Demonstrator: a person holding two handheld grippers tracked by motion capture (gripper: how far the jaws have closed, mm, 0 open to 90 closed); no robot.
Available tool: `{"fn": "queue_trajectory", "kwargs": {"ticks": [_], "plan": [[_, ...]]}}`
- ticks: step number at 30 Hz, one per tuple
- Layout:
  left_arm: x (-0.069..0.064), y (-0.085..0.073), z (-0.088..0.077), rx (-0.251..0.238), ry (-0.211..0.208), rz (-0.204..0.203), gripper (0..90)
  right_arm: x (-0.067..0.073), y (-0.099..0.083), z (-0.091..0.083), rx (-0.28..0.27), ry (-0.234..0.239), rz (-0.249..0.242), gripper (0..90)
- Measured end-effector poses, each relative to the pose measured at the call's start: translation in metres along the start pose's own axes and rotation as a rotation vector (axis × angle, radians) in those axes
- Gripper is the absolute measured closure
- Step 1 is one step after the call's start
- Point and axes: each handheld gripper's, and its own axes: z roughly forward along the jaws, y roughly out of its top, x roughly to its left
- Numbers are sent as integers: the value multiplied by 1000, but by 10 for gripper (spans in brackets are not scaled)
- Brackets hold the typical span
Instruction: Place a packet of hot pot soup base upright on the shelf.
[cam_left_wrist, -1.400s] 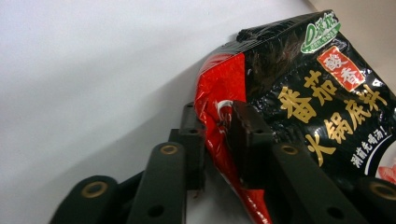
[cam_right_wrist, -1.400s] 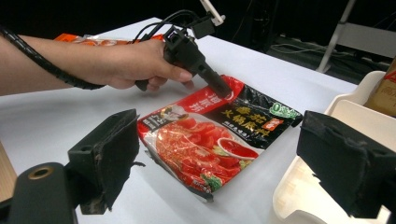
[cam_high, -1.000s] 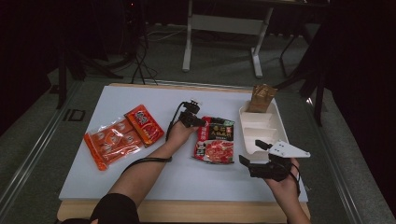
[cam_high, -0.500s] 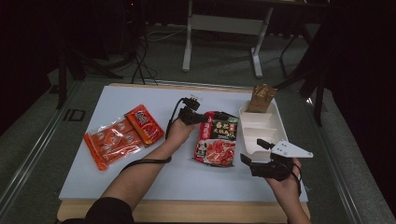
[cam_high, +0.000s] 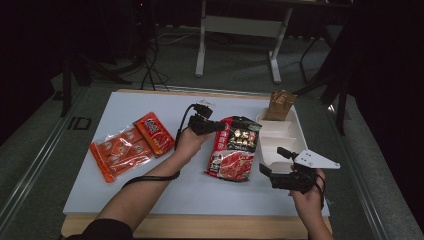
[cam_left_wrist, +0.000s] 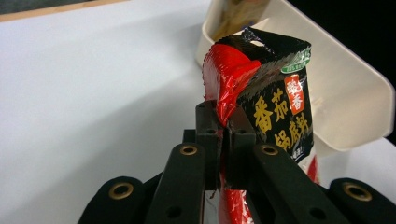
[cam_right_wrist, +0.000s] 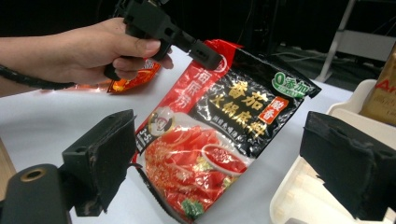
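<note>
Centrally on the white bench (cam_high: 165, 195), a glossy red-and-black foil pouch (cam_high: 234, 150) of hotpot soup base is tilted up by its far left corner, its near edge low by the bench top. The left claw (cam_high: 220, 126) is clamped tight on that crinkled corner — in the left gripper view the two black jaws meet on the red foil (cam_left_wrist: 224, 93). Printed on the pouch are large gold Chinese characters, a small green round badge and a picture of red broth in a bowl.

Right of the pouch lies one cream plastic tray (cam_high: 300, 135), long and divided into compartments, smooth and rounded at the corners. One brown packet (cam_high: 280, 104) stands in its far end.

At the left of the bench lie two more packets — a clear-fronted orange one (cam_high: 117, 154) and a smaller red one (cam_high: 154, 133), touching each other.

The right claw (cam_high: 269, 169) hovers near the tray's near end, its padded black jaws wide apart with nothing between them.
</note>
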Motion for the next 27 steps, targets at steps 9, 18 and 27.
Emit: {"fn": "queue_trajectory", "kwargs": {"ticks": [9,18,27], "plan": [[-14,2,-13,-32,-32,16,869,1,1,0,-19,-6,-38,106],[-18,2,-31,-72,-88,3,869,1,3,0,-3,-10,-74,127],[-16,3,-58,-126,-131,1,868,2,8,-2,28,-31,-24,113]]}}
